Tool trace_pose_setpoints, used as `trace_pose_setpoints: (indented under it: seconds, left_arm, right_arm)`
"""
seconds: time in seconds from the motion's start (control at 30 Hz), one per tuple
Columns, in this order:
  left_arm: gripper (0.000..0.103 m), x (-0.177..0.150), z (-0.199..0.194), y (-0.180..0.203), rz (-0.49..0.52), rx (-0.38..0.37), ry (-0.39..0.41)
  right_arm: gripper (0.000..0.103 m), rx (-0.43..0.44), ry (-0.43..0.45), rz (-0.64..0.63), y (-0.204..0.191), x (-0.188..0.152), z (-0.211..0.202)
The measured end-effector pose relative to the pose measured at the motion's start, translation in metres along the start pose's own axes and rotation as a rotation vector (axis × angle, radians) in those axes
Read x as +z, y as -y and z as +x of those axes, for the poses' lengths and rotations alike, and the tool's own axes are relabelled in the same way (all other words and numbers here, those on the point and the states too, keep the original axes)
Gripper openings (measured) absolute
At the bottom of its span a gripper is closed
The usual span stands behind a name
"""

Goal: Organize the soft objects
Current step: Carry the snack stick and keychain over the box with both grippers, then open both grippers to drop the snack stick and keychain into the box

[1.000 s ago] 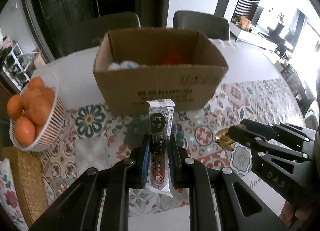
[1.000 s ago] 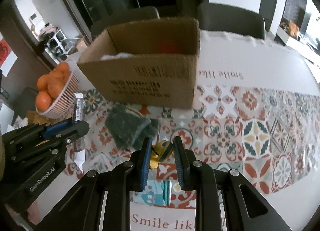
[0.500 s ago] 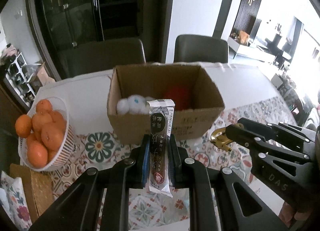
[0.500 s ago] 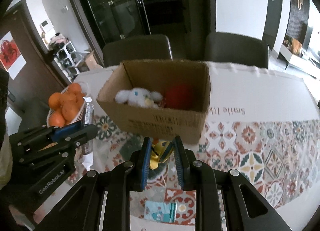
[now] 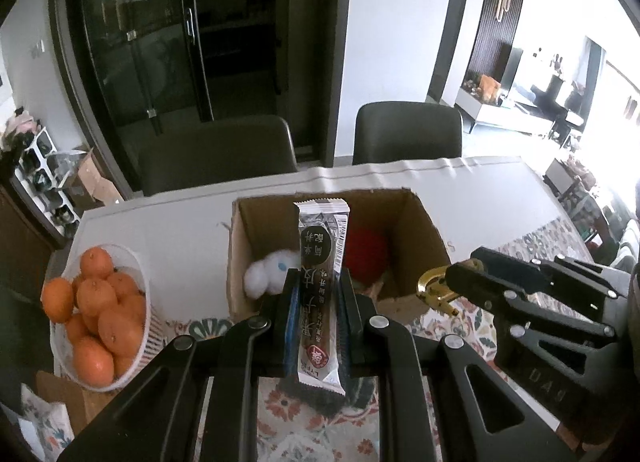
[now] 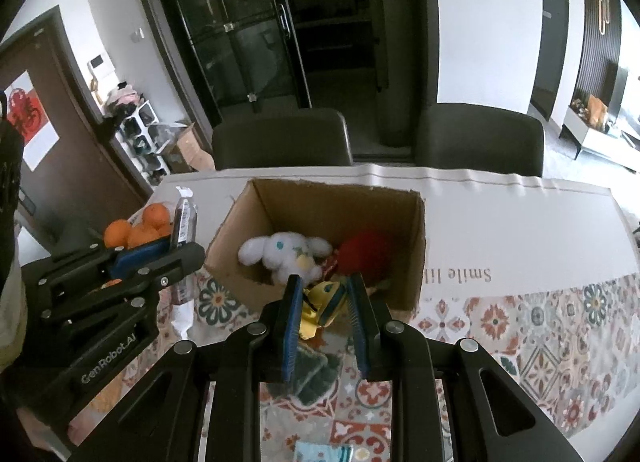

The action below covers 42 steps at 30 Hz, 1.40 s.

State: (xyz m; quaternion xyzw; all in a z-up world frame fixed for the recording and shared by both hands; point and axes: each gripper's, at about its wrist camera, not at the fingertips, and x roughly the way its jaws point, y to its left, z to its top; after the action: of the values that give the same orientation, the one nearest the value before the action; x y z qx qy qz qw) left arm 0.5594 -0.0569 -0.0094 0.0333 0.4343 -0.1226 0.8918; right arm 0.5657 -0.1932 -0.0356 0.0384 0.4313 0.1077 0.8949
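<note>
An open cardboard box (image 5: 424, 229) (image 6: 412, 246) stands on the table and holds a white plush bunny (image 6: 286, 248) (image 5: 266, 272) and a red plush (image 6: 366, 250) (image 5: 366, 250). My left gripper (image 5: 318, 290) is shut on a silver and black snack packet (image 5: 322, 262), held upright above the box's near wall; the packet also shows in the right wrist view (image 6: 183, 217). My right gripper (image 6: 324, 294) is shut on a small yellow toy (image 6: 320, 300) with a gold clasp (image 5: 434, 290), held over the box's near edge.
A white basket of oranges (image 5: 96, 314) (image 6: 140, 223) stands left of the box. A dark green cloth (image 6: 310, 372) and a blue-green packet (image 6: 322, 454) lie on the patterned tablecloth (image 6: 540, 334) below my grippers. Two dark chairs (image 5: 408, 133) stand behind the table.
Both grippers have risen and moved forward toward the box with their objects. The box's inside, with the bunny and the red plush, has come into view.
</note>
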Motion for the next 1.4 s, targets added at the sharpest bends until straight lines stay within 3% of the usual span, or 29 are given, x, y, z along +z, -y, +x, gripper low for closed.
trace_pose_setpoints:
  seconds: [0.27,0.57,0.63,0.67,0.7,0.73,0.8,0.97,1.13,1.27,1.4]
  left_arm:
    - [0.018,0.029,0.025,0.002,0.003,0.004,-0.009]
    - [0.02,0.052,0.072,0.0,0.015,-0.009,-0.081]
    - [0.033,0.053,0.081,-0.003,0.016,-0.009,-0.097]
    - [0.048,0.052,0.083,-0.003,0.023,0.004,-0.101]
    - [0.052,0.052,0.085,-0.003,0.028,0.026,-0.099]
    - [0.052,0.05,0.084,-0.005,0.028,0.048,-0.093]
    - [0.061,0.046,0.082,-0.009,0.017,0.071,-0.084]
    - [0.075,0.033,0.065,-0.013,0.024,0.152,-0.039]
    - [0.081,0.014,0.041,-0.014,0.017,0.209,0.01]
    - [0.086,-0.004,0.02,-0.014,0.016,0.232,0.057]
    - [0.09,-0.023,0.003,-0.013,0.008,0.254,0.082]
  right_arm:
    - [0.024,0.003,-0.01,-0.001,0.009,0.023,0.02]
    - [0.024,-0.002,-0.068,0.009,0.021,0.045,0.058]
    - [0.025,-0.001,-0.081,0.022,0.023,0.048,0.067]
    - [0.029,0.005,-0.087,0.024,0.025,0.049,0.07]
    - [0.035,0.012,-0.097,0.023,0.025,0.05,0.074]
    - [0.037,0.002,-0.106,0.024,0.026,0.05,0.077]
    - [0.055,-0.035,-0.108,0.019,0.027,0.049,0.08]
    - [0.066,-0.118,-0.099,-0.002,0.026,0.042,0.076]
    - [0.077,-0.179,-0.046,-0.001,0.02,0.028,0.056]
    - [0.092,-0.232,0.018,-0.01,0.013,0.019,0.035]
    - [0.096,-0.273,0.07,-0.032,0.005,0.004,0.014]
